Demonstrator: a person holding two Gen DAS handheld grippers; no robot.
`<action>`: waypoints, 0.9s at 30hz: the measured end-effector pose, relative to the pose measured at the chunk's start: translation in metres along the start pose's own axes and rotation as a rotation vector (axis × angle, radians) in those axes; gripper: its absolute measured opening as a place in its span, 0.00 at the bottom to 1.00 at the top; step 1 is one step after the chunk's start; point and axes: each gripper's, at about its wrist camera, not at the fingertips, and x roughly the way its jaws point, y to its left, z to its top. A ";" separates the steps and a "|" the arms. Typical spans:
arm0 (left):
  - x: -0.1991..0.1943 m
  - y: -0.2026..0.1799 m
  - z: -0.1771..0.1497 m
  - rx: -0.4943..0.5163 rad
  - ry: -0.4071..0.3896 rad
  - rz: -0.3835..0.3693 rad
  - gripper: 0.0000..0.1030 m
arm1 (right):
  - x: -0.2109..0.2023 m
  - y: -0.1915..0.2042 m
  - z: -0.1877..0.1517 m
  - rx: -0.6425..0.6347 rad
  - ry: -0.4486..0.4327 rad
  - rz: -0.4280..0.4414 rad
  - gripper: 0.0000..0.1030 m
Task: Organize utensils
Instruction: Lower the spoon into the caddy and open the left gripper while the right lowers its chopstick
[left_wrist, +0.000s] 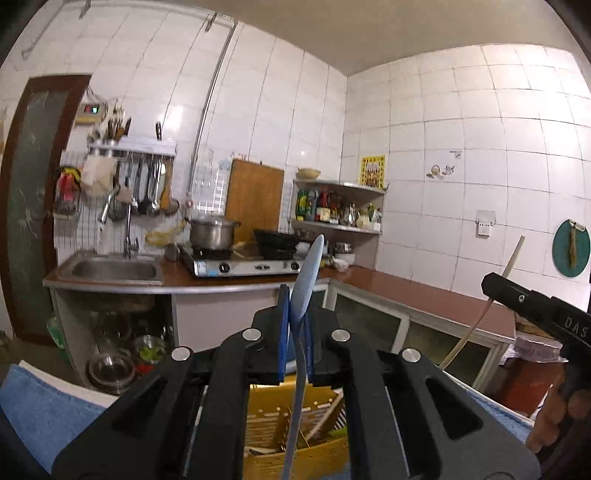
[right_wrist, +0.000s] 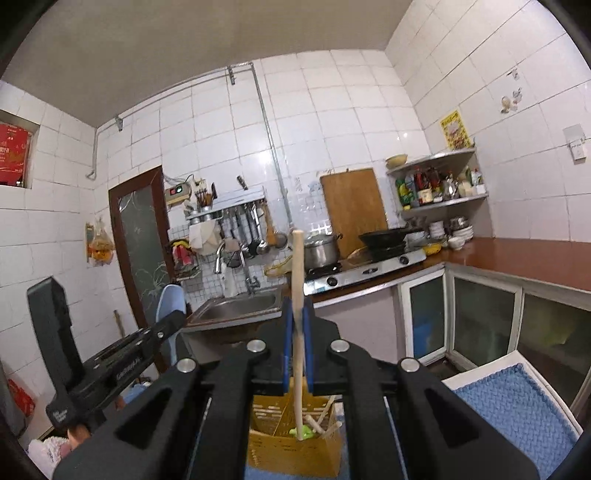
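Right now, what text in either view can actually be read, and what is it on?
"DAS", white letters cut off at the frame edge: on the right gripper body.
White lettering on the left gripper body: too blurred.
Yellow poster, red box, shelf bottle labels: too small.

blue spoon (left_wrist: 307, 275) handle cut off below, shelf bottles' (left_wrist: 325, 208) labels unreadable

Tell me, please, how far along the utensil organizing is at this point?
Done: several wooden utensils already stand in the yellow holder. In hand: the left hand-held gripper is shut on a light blue spoon, and the right hand-held gripper is shut on a wooden stick, both raised over the holder. Left: each looks yet to be set in its final place, so the job seems midway.
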 end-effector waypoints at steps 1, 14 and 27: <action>0.000 0.000 -0.001 -0.001 -0.018 -0.013 0.05 | 0.000 -0.002 -0.002 0.010 -0.009 -0.003 0.05; 0.010 0.012 -0.027 -0.165 -0.148 -0.077 0.05 | -0.010 -0.031 -0.019 0.128 -0.177 -0.014 0.05; 0.059 0.007 -0.040 -0.034 -0.072 0.054 0.05 | 0.016 -0.015 -0.017 -0.010 -0.099 -0.039 0.05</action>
